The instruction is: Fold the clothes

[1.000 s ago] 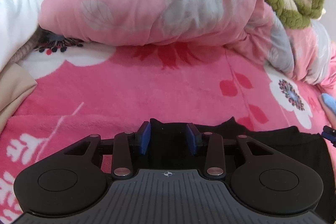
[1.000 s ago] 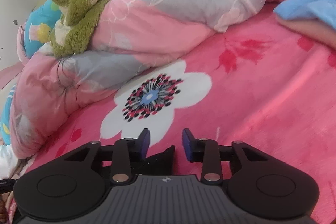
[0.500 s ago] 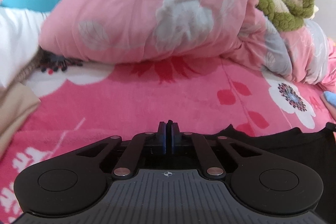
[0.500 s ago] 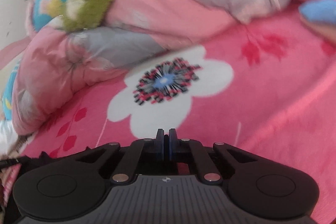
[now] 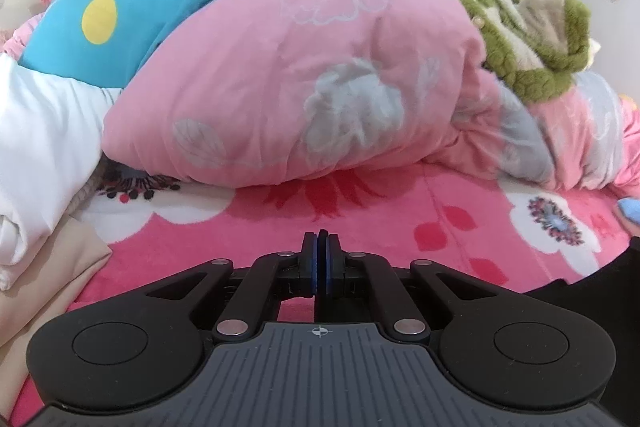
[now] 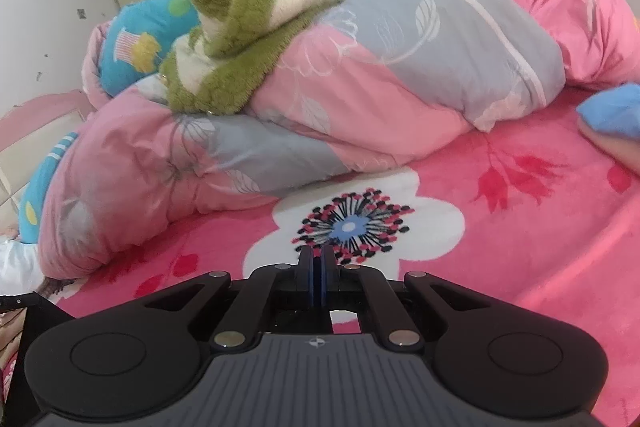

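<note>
— What are your two grippers doing?

— My left gripper (image 5: 321, 259) has its jaws pressed together, and my right gripper (image 6: 317, 273) likewise. Whether cloth is pinched between either pair, I cannot tell; the pads hide it.

— Where is the garment?

— The black cloth garment (image 5: 580, 287) shows at four o'clock in the left view, on the bright pink plush flowered blanket (image 5: 400, 223). In the right view a dark edge sits at eight o'clock.

— And beyond?

— At twelve o'clock lies the rolled pink-and-grey quilt (image 5: 320, 87), with a fuzzy green-and-cream sweater (image 6: 240, 47) on top.
</note>
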